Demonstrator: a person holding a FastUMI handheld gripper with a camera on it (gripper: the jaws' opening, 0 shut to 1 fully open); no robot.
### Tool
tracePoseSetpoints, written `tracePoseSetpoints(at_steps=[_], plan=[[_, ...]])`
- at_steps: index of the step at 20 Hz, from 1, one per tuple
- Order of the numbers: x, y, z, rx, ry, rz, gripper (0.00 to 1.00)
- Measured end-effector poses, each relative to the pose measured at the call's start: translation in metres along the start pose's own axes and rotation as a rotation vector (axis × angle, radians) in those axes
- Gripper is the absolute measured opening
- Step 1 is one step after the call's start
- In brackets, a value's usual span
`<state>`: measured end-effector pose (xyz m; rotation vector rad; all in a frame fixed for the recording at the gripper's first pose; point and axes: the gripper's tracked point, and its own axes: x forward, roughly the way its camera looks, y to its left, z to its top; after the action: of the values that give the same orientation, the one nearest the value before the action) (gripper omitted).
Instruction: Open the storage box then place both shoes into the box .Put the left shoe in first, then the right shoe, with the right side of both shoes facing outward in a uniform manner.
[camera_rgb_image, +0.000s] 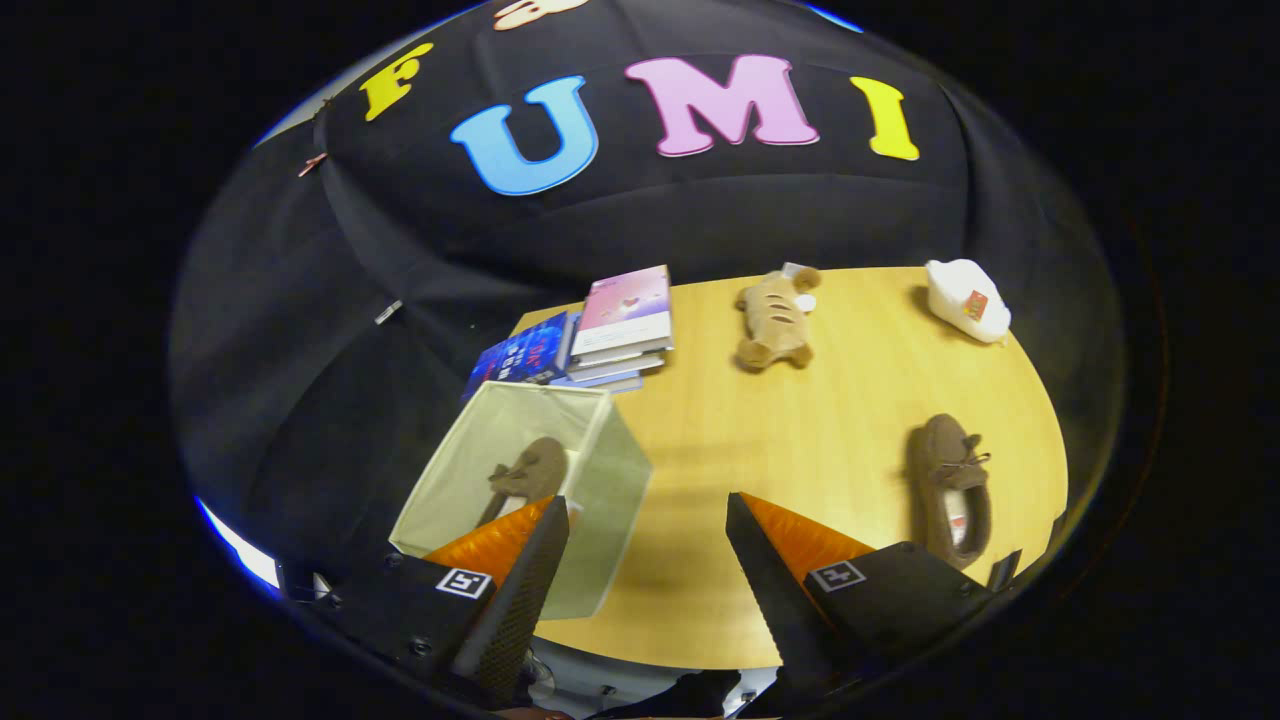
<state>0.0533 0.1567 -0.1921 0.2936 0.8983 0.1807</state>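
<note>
While empty, gripper (648, 515) gapes wide.

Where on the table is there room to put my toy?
The bare tabletop between the storage box and the second shoe is widest, ahead of the open, empty jaws of the gripper. It is crowded by the books; the plush toy and white packet lie beyond.
</note>
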Motion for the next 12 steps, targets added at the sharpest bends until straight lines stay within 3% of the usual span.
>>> tracePoseSetpoints(at_steps=[6, 12], plan=[[-0.028, -0.129, -0.005, -0.021, 0.004, -0.142, 0.99], [-0.033, -0.258, -0.040, -0.083, 0.112, -0.264, 0.99]])
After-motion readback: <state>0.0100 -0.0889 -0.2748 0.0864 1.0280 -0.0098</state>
